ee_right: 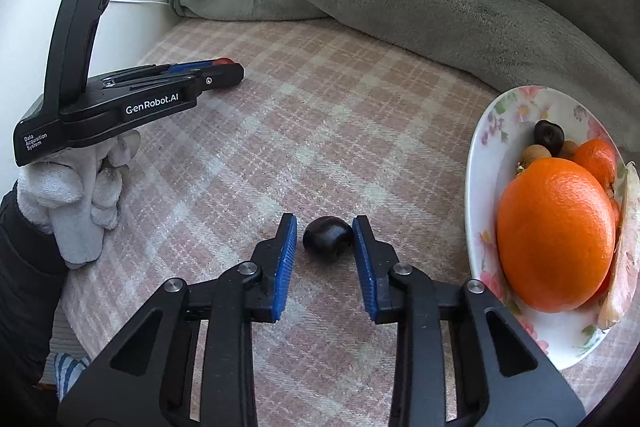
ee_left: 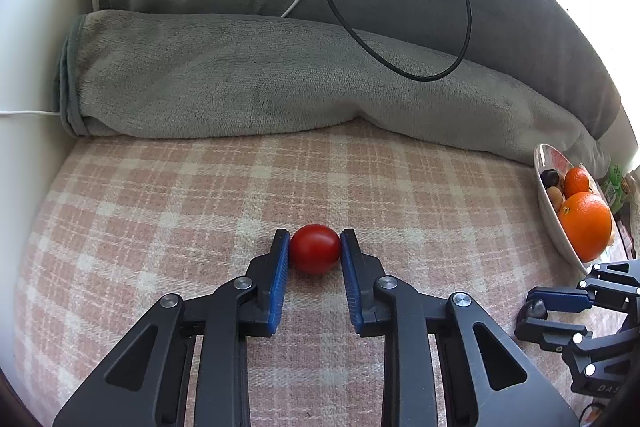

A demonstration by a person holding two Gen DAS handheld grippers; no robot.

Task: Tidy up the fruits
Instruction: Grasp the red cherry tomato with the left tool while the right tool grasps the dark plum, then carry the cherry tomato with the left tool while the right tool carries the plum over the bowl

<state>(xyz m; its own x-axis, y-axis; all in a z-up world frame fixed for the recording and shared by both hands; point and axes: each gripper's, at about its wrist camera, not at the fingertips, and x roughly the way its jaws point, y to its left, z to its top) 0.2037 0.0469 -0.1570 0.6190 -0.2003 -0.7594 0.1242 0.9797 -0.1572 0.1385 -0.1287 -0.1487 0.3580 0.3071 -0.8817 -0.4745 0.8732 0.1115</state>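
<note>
A small red tomato (ee_left: pixel 315 249) lies on the pink checked cloth (ee_left: pixel 160 211), and my left gripper (ee_left: pixel 315 238) is shut on it, both blue pads against its sides. In the right wrist view that left gripper (ee_right: pixel 230 69) shows the tomato (ee_right: pixel 223 61) at its tip. My right gripper (ee_right: pixel 324 219) is shut on a dark glossy round fruit (ee_right: pixel 327 239) that rests on the cloth, just left of a flowered plate (ee_right: pixel 478 163). The plate holds a large orange (ee_right: pixel 556 235), a smaller orange (ee_right: pixel 596 159), another dark fruit (ee_right: pixel 549 137) and a brown nut-like piece (ee_right: pixel 536 151).
A rolled grey blanket (ee_left: pixel 240 83) borders the far side of the cloth, with a black cable loop (ee_left: pixel 400 27) hanging over it. A white wall (ee_left: pixel 28 107) stands at the left. A hand in a white glove (ee_right: pixel 80 195) holds the left gripper.
</note>
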